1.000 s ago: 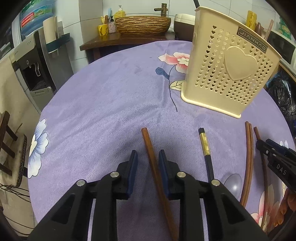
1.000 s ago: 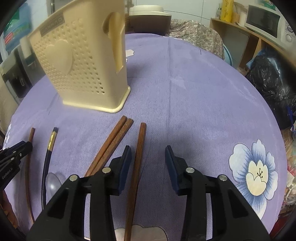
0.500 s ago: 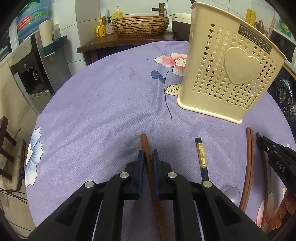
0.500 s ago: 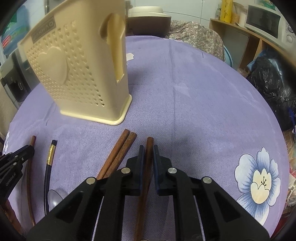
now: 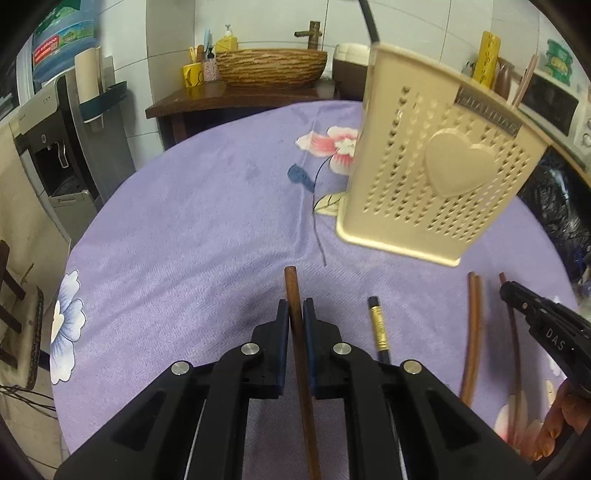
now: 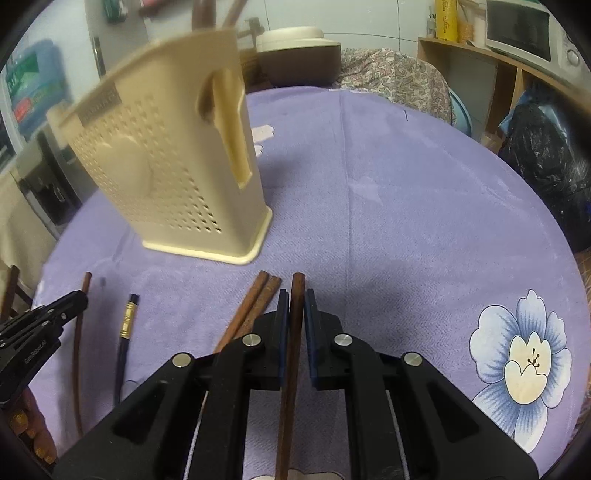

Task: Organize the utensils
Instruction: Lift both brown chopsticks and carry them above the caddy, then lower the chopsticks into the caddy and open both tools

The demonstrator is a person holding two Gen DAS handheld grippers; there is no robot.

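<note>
Reading "DAS" on right gripper (image 5: 532, 314).

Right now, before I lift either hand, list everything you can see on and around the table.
utensil holder: one, cream, perforated with a heart, upright on the table
wooden chopsticks: four, brown; one in the left gripper, one in the right gripper, a pair lying side by side between the grippers
black utensil handle: one, gold band, lying between the left chopstick and the pair
tablecloth: one, purple, floral
woven basin: one, brown, on the dark counter behind
microwave: one, on the shelf at right
left gripper: black fingers, shut on a chopstick
right gripper: black fingers, shut on a chopstick
</note>
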